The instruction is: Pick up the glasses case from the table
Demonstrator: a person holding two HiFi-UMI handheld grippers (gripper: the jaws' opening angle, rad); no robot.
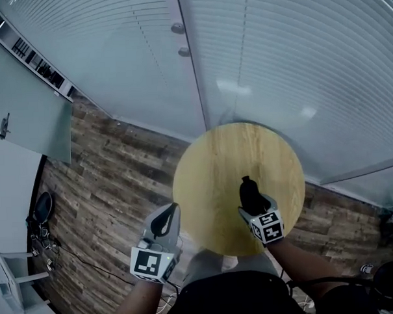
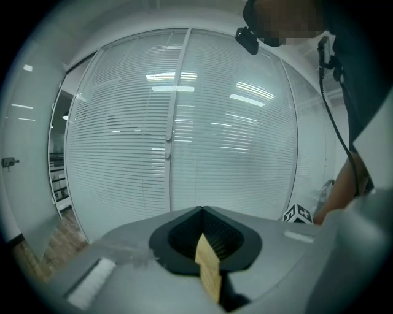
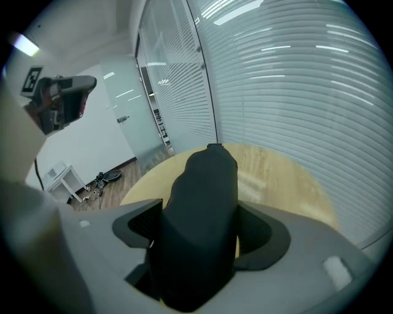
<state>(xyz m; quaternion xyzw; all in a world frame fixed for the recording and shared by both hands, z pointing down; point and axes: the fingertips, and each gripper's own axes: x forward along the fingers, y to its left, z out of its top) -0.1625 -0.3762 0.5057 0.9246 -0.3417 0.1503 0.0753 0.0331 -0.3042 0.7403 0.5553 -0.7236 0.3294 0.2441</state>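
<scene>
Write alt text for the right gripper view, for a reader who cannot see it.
A black, oblong glasses case is clamped between the jaws of the grey right gripper, over a round light-wood table. Behind runs a glass wall covered with white horizontal blinds.

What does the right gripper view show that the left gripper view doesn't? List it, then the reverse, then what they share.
Right gripper view only: the black glasses case clamped in the jaws of the right gripper, the round wooden table under it, and the left gripper off to one side. Left gripper view only: its own jaws shut with no case between them, and the right gripper's marker cube. Both: the slatted blinds.
</scene>
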